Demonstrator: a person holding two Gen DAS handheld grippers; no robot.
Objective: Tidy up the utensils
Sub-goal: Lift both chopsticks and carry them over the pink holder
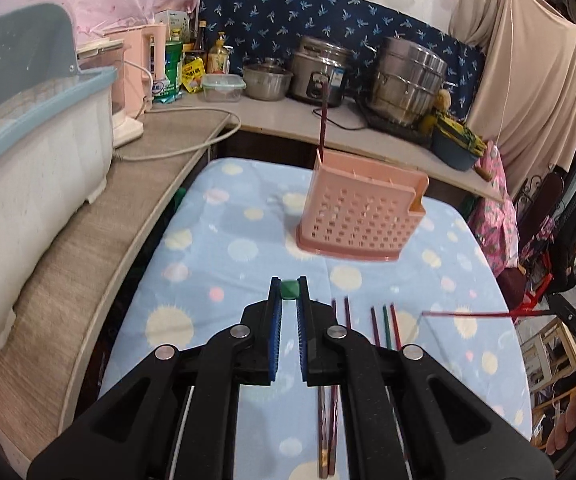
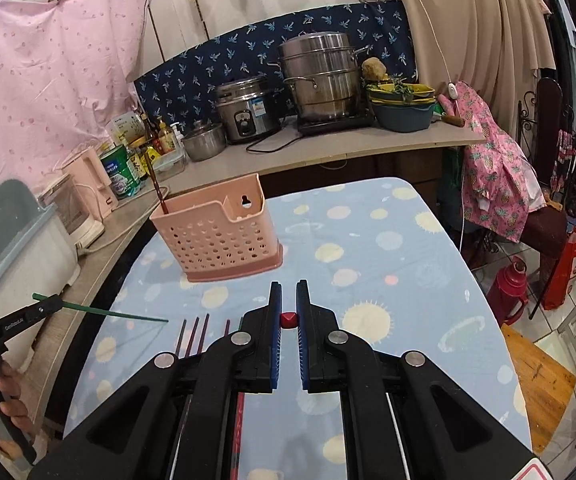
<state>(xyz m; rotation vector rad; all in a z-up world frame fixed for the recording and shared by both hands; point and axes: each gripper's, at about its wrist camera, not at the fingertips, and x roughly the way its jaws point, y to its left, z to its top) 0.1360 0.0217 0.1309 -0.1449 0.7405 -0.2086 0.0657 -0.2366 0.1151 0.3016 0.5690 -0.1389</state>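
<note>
Under left gripper (image 1: 289, 294), half-hidden chopsticks (image 1: 327, 432)

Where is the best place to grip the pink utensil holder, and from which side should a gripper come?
Probably the top edge of its tall keyhole wall, from straight above: the pink utensil holder stands upright, and that wall is thin and free. Avoid the corner where the dark chopstick stands.

Both tongs, left (image 1: 289, 289) and right (image 2: 289, 320), clamped, level
</note>
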